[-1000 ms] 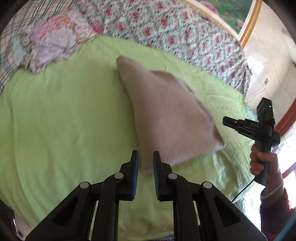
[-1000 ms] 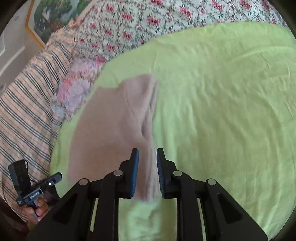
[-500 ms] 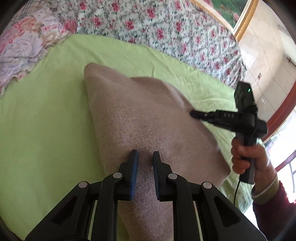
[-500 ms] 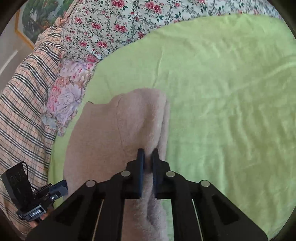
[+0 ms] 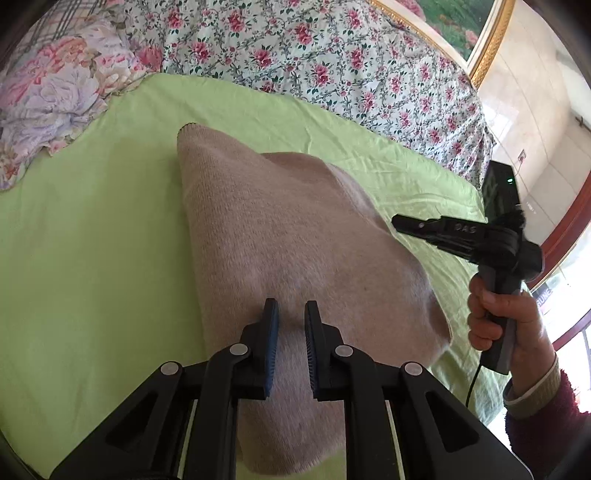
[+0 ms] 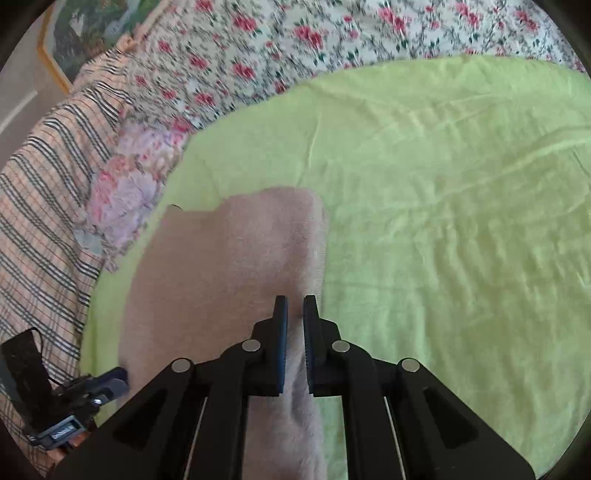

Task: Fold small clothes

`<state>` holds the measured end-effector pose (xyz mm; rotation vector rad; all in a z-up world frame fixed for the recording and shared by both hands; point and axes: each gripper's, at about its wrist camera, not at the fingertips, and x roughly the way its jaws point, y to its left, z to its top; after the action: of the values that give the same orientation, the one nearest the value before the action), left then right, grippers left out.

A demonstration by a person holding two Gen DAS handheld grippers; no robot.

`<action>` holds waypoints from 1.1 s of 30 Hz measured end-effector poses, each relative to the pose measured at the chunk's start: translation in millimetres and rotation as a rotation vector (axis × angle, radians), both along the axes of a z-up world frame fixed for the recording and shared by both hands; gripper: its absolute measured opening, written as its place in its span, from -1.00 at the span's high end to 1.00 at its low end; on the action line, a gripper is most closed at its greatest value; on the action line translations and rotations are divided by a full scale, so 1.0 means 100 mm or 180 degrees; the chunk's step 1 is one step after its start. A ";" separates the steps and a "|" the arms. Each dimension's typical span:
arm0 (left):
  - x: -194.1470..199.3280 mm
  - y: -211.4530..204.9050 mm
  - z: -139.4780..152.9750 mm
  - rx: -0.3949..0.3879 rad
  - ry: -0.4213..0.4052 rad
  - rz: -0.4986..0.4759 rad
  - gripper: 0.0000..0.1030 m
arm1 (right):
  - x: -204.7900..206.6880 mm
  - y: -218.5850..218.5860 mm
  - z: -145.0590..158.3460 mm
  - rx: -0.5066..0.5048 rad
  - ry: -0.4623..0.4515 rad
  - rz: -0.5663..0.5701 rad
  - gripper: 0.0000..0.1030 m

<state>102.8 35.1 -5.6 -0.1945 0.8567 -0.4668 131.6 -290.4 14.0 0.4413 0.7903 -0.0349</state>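
Nearest in the left wrist view, the left gripper (image 5: 291,334) hovers over the near part of a beige knit garment (image 5: 295,236), its blue-padded fingers (image 5: 272,334) a narrow gap apart with only the knit surface seen between them; whether they touch the fabric is not clear. The garment lies folded into a rough wedge on a lime-green sheet (image 5: 92,258), narrow end pointing away toward the bedding. To the right, a hand (image 5: 506,314) in a dark red sleeve holds the right gripper (image 5: 400,223) by its handle, its tip just past the garment's right edge.

From the right wrist view, the right gripper (image 6: 294,332) has its fingers drawn close, and a raised ridge of the garment (image 6: 236,266) runs up between them; it appears pinched, though motion blur softens the contact. The green sheet (image 6: 443,221) spreads wide to the right. The left gripper (image 6: 92,391) shows at lower left beside the garment's edge.

Farther off lie a pink-and-lilac floral cloth (image 5: 55,92), a rose-print bedspread (image 5: 314,55), a striped plaid blanket (image 6: 40,206), and a gilt-framed picture (image 5: 480,33).
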 end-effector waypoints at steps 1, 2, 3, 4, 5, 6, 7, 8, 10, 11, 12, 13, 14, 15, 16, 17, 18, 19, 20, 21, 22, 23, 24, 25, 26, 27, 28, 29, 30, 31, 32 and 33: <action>-0.06 0.00 0.01 -0.0010 -0.0007 -0.0004 0.74 | -0.02 0.03 0.03 0.0031 -0.0023 0.0023 0.82; -0.11 0.00 0.02 -0.0033 -0.0004 -0.0017 0.74 | -0.04 0.03 0.04 0.0053 -0.0021 0.0037 0.82; -0.16 0.00 0.02 -0.0068 0.0006 -0.0044 0.74 | -0.02 0.03 0.03 0.0062 -0.0009 0.0041 0.81; -0.21 0.00 0.02 -0.0078 0.0014 -0.0066 0.73 | 0.03 0.00 0.02 0.0068 0.0022 0.0025 0.76; -0.27 -0.02 0.03 -0.0074 0.0016 -0.0097 0.73 | 0.08 -0.03 0.00 0.0078 0.0050 0.0000 0.70; -0.32 -0.03 0.02 -0.0076 0.0013 -0.0145 0.71 | 0.16 -0.08 -0.03 0.0116 0.0066 -0.0028 0.51; -0.38 -0.05 0.01 -0.0066 0.0008 -0.0191 0.70 | 0.24 -0.14 -0.06 0.0193 0.0079 -0.0049 0.27; -0.42 -0.06 0.00 -0.0044 0.0005 -0.0210 0.70 | 0.33 -0.19 -0.11 0.0287 0.0093 -0.0058 0.19; -0.45 -0.08 -0.08 0.0005 0.0051 -0.0231 0.70 | 0.50 -0.27 -0.17 0.0395 0.0136 -0.0065 0.15; -0.45 -0.07 -0.14 0.0007 0.0110 -0.0210 0.70 | 0.61 -0.31 -0.20 0.0440 0.0166 -0.0062 0.15; -0.42 -0.04 -0.17 -0.0017 0.0146 -0.0205 0.70 | 0.69 -0.33 -0.24 0.0473 0.0200 -0.0052 0.15; -0.41 -0.03 -0.21 -0.0060 0.0184 -0.0196 0.70 | 0.76 -0.35 -0.28 0.0519 0.0234 -0.0045 0.15; -0.39 -0.02 -0.23 -0.0090 0.0210 -0.0187 0.70 | 0.87 -0.40 -0.34 0.0617 0.0268 -0.0058 0.15; -0.38 -0.02 -0.25 -0.0099 0.0236 -0.0196 0.70 | 0.91 -0.43 -0.36 0.0658 0.0279 -0.0065 0.15; -0.38 -0.03 -0.26 -0.0092 0.0241 -0.0202 0.70 | 0.97 -0.45 -0.36 0.0668 0.0270 -0.0051 0.21; -0.37 -0.04 -0.27 -0.0073 0.0246 -0.0204 0.70 | 0.98 -0.43 -0.28 0.0558 0.0190 -0.0045 0.48; -0.37 -0.05 -0.27 -0.0059 0.0248 -0.0208 0.70 | 0.93 -0.42 -0.18 0.0454 0.0063 -0.0053 0.84; -0.37 -0.06 -0.28 -0.0057 0.0246 -0.0211 0.70 | 0.87 -0.40 -0.10 0.0390 -0.0062 -0.0064 0.84; -0.37 -0.05 -0.28 -0.0060 0.0245 -0.0210 0.70 | 0.81 -0.38 -0.05 0.0294 -0.0112 -0.0113 0.85; -0.37 -0.05 -0.29 -0.0070 0.0248 -0.0208 0.70 | 0.81 -0.39 -0.06 0.0218 -0.0074 -0.0162 0.85; -0.37 -0.05 -0.31 -0.0078 0.0258 -0.0205 0.70 | 0.82 -0.38 -0.13 0.0118 0.0044 -0.0225 0.85; -0.36 -0.05 -0.32 -0.0085 0.0271 -0.0203 0.70 | 0.84 -0.37 -0.23 0.0094 0.0188 -0.0222 0.85; -0.35 -0.06 -0.32 -0.0080 0.0280 -0.0202 0.70 | 0.87 -0.38 -0.30 0.0108 0.0274 -0.0205 0.82; -0.33 -0.07 -0.31 -0.0066 0.0278 -0.0204 0.70 | 0.85 -0.38 -0.35 0.0133 0.0331 -0.0217 0.76; -0.34 -0.08 -0.30 -0.0040 0.0268 -0.0204 0.70 | 0.77 -0.39 -0.31 0.0152 0.0277 -0.0275 0.71; -0.36 -0.07 -0.28 -0.0027 0.0258 -0.0203 0.70 | 0.70 -0.39 -0.26 0.0158 0.0231 -0.0309 0.71; -0.37 -0.07 -0.26 -0.0024 0.0254 -0.0201 0.69 | 0.55 -0.35 -0.14 0.0176 0.0124 -0.0297 0.71; -0.40 -0.05 -0.23 -0.0042 0.0248 -0.0193 0.69 | 0.45 -0.33 -0.08 0.0184 0.0049 -0.0261 0.71; -0.41 -0.04 -0.21 -0.0058 0.0243 -0.0194 0.67 | 0.25 -0.23 0.05 0.0184 -0.0095 -0.0176 0.71; -0.44 -0.01 -0.19 -0.0077 0.0232 -0.0187 0.66 | 0.10 -0.14 0.11 0.0189 -0.0160 -0.0072 0.71; -0.45 0.01 -0.19 -0.0084 0.0230 -0.0184 0.66 | -0.01 -0.04 0.14 0.0200 -0.0190 0.0047 0.71; -0.47 0.02 -0.18 -0.0090 0.0230 -0.0187 0.65 | -0.17 0.08 0.16 0.0207 -0.0210 0.0181 0.71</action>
<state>55.8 37.5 -24.1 -0.2136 0.9289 -0.5296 114.3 -282.3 29.9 0.4791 0.7401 0.0582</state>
